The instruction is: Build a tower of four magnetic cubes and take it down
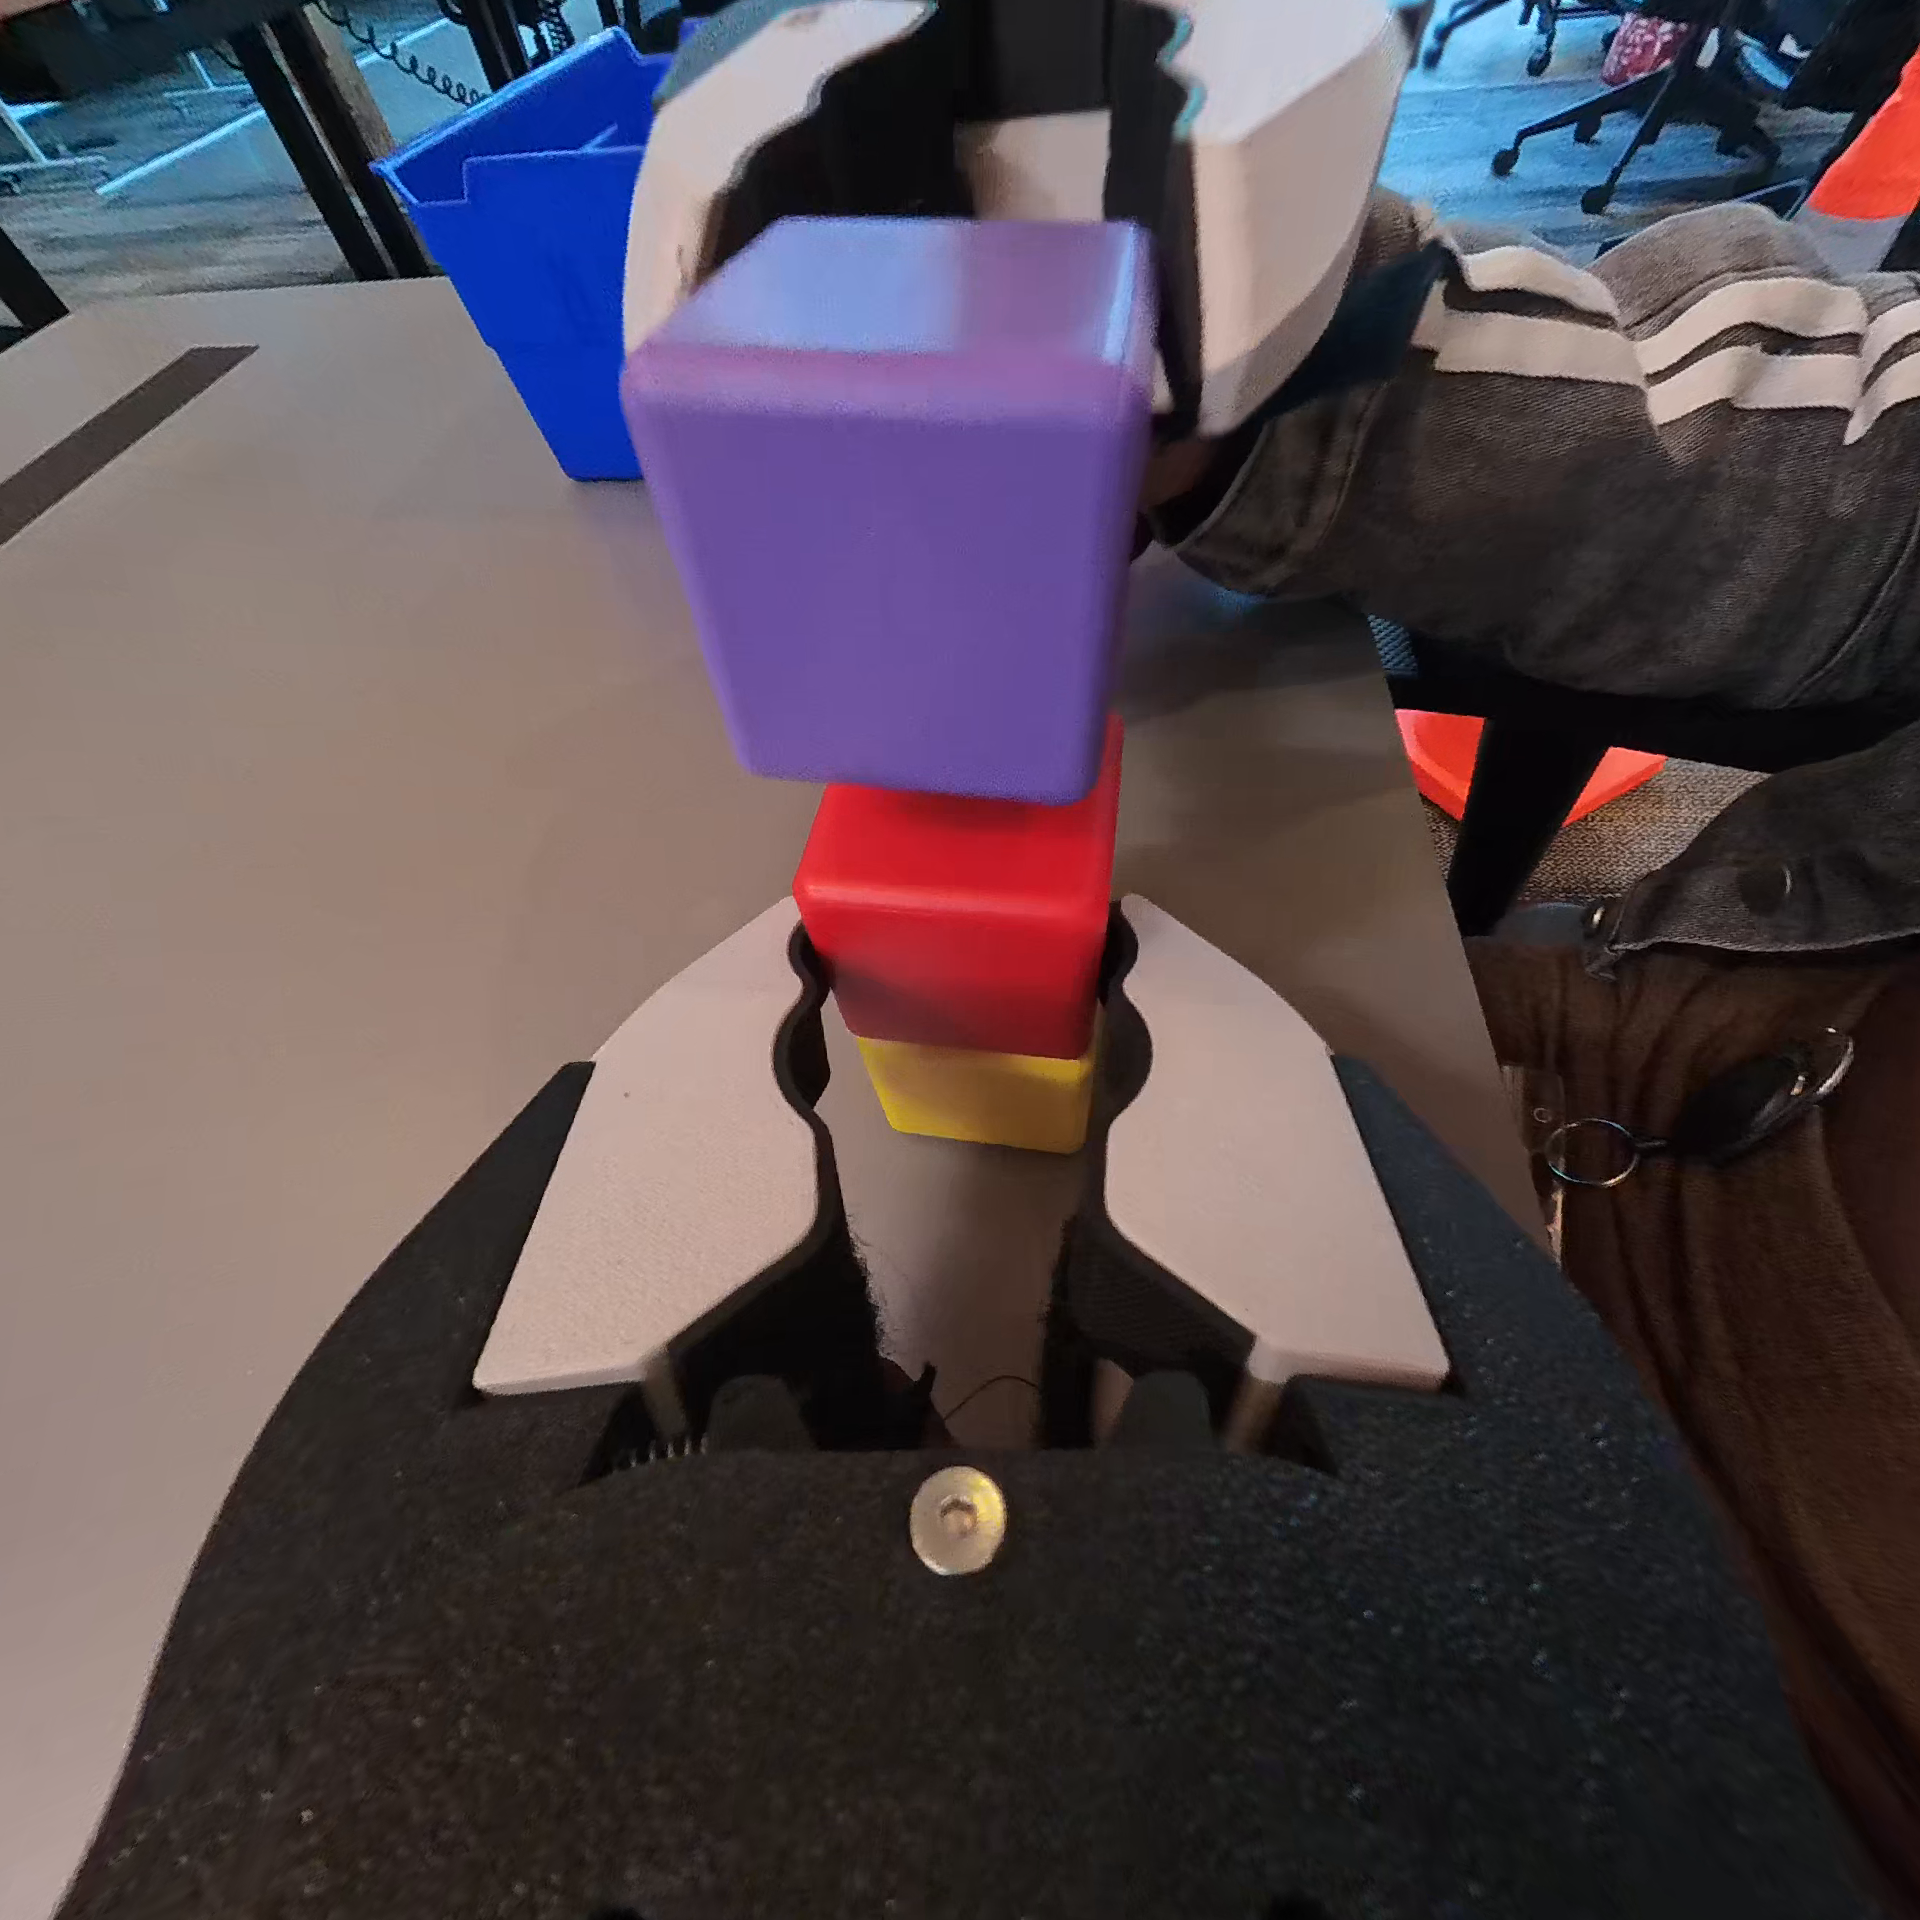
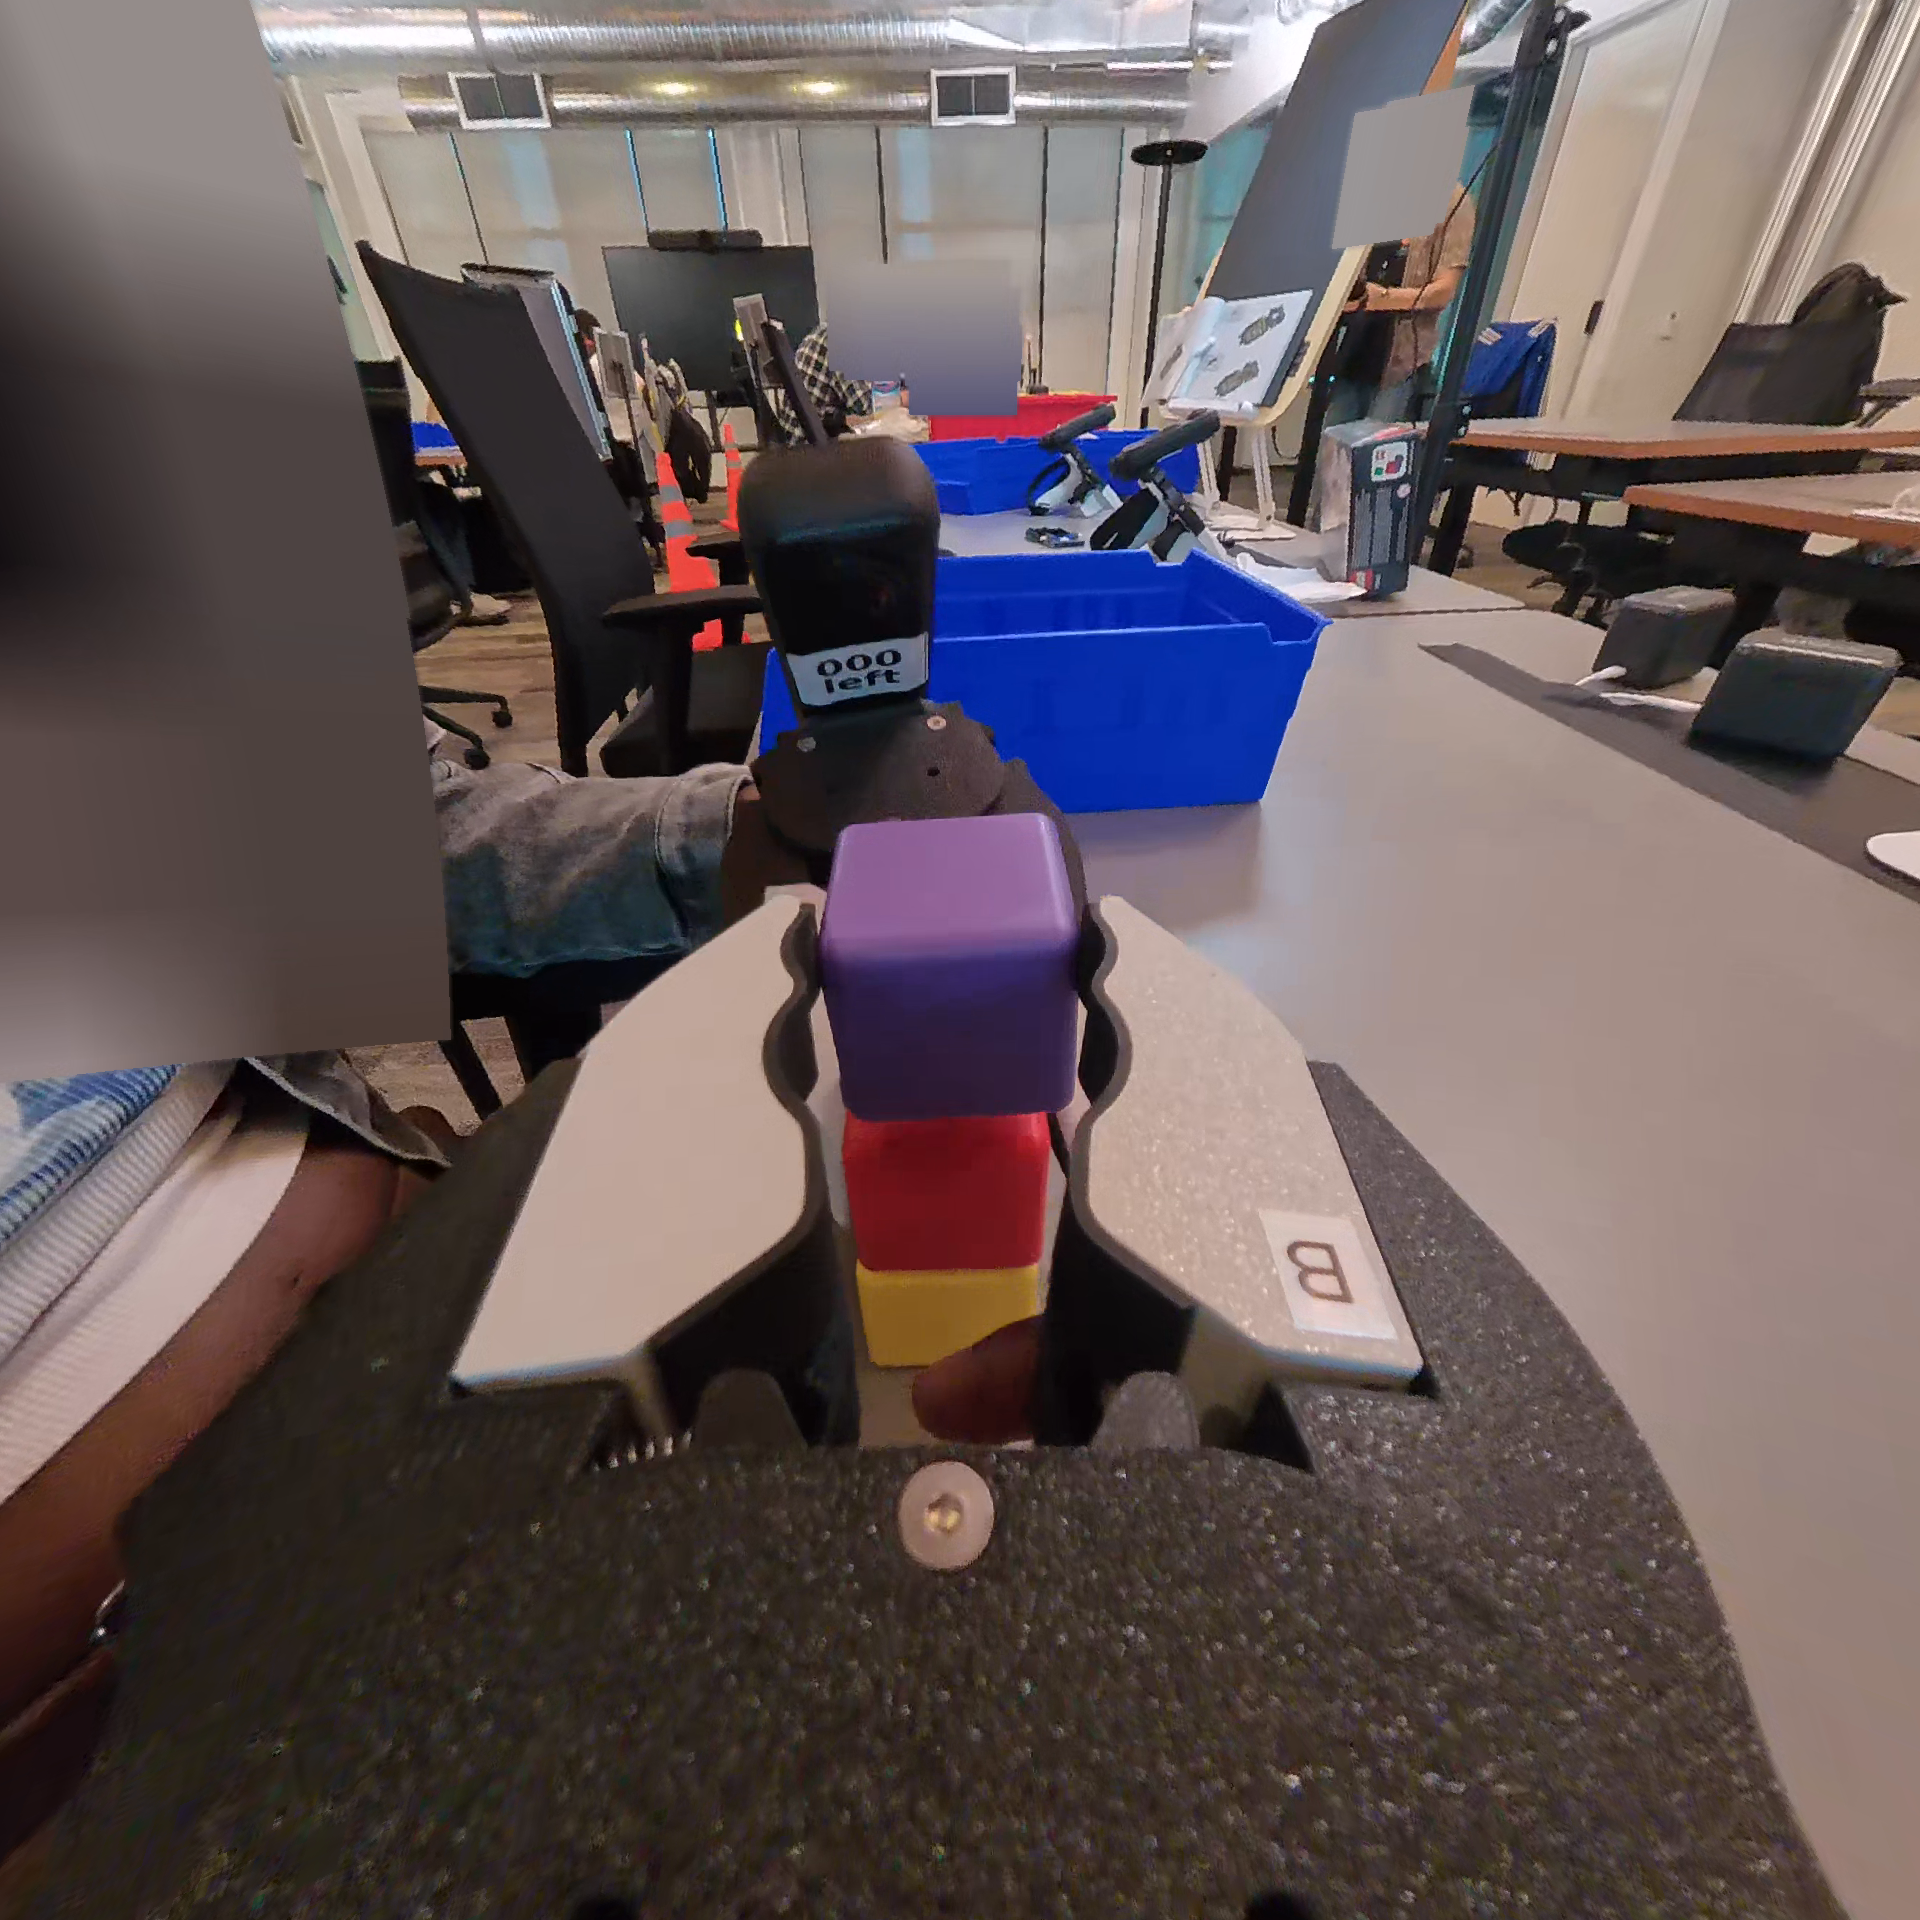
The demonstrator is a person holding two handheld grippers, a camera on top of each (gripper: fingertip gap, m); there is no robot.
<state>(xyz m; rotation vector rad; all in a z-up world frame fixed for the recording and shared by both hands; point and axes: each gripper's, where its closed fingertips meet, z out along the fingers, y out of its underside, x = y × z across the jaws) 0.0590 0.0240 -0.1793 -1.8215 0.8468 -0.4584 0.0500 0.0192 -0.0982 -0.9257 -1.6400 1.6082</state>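
Observation:
A stack stands on the grey table [image 1: 312,727]: a yellow cube [image 1: 982,1096] at the bottom, a red cube [image 1: 956,925] on it, and a purple cube [image 1: 894,520] on top. My left gripper [image 1: 961,935] is shut on the red cube, with a pad on each side. My right gripper [image 2: 945,935] is shut on the purple cube [image 2: 945,977]; its fingers [image 1: 1278,208] show at the top of the left wrist view. There the purple cube looks tilted and offset to the left over the red one. The red cube [image 2: 945,1190] and yellow cube [image 2: 945,1314] show below it.
A blue bin [image 1: 520,260] stands on the table behind the stack and also shows in the right wrist view [image 2: 1122,686]. A person's sleeve [image 1: 1558,468] reaches in from the right. The table's edge runs close on the right, with an orange cone [image 1: 1455,758] beyond. Dark boxes [image 2: 1787,696] sit far right. Some 8 cm of space lies between my two pairs of fingers.

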